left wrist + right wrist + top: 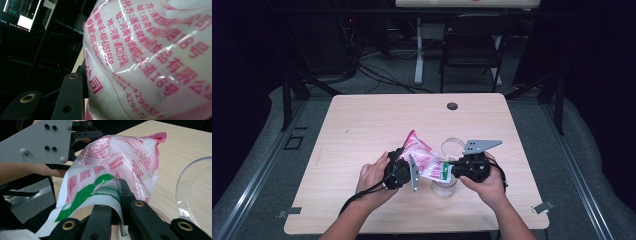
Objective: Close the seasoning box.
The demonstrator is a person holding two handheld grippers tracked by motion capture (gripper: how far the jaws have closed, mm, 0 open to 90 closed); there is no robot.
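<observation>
Resting over a pale wooden table (pixel 362 125) in a dark room, both tools, left (pixel 404 172) and right (pixel 451 169), clamped on a bag (pixel 424 160).

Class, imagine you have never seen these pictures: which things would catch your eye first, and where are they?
First the bag, white with pink print and full of white grains, held up over the middle of the table between the two grippers. The left gripper clamps its body, and the right gripper pinches its green-edged end. Just under that end stands a clear cup.
</observation>
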